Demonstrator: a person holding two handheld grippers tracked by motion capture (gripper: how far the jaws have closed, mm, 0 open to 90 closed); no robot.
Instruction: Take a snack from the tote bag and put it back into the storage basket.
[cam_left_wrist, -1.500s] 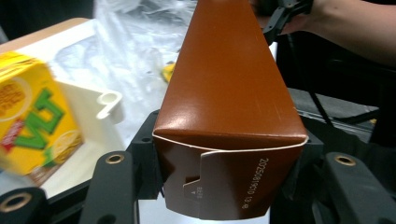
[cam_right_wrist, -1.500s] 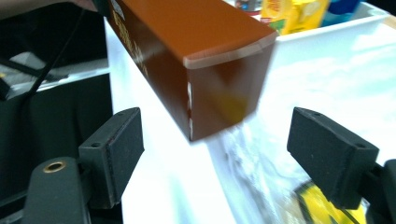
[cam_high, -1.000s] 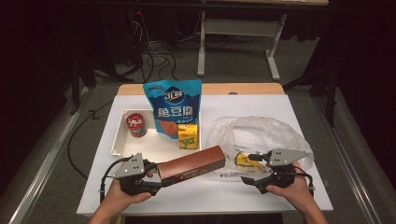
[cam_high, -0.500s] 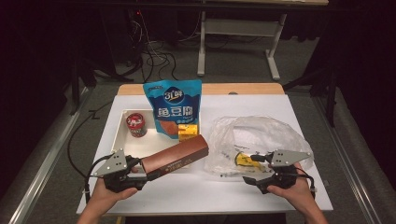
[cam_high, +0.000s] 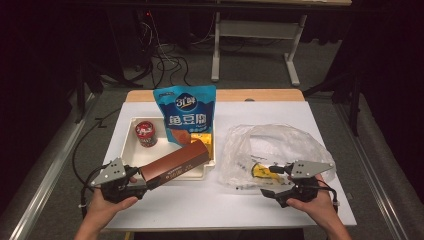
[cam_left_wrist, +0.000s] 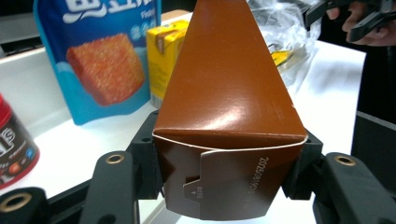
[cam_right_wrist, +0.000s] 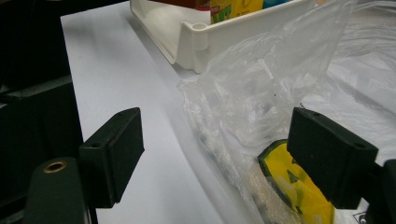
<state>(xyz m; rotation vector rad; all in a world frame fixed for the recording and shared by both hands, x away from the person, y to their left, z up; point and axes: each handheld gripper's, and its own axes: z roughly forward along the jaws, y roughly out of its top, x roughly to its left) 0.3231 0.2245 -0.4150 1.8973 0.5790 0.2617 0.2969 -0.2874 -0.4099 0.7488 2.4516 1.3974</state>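
A white table (cam_high: 280, 107) stands in a dark room, cables (cam_high: 165, 55) on the floor at twelve o'clock; a white tray (cam_high: 131, 150) at nine o'clock holds a red can (cam_high: 145, 134), a blue snack pouch (cam_high: 187, 115) and a yellow carton (cam_high: 204, 140); a clear plastic bag (cam_high: 272, 147) lies at three o'clock; the left gripper (cam_high: 131, 184) clamps a long, glossy brown box (cam_high: 175, 162) by one end, its far end over the tray; the right gripper (cam_high: 272, 180) gapes empty beside the bag.

Brown box (cam_left_wrist: 224, 93); blue pouch (cam_high: 189, 112); red can (cam_high: 145, 134); white tray (cam_high: 131, 150); clear plastic bag (cam_high: 280, 145); black fingers (cam_left_wrist: 144, 158).
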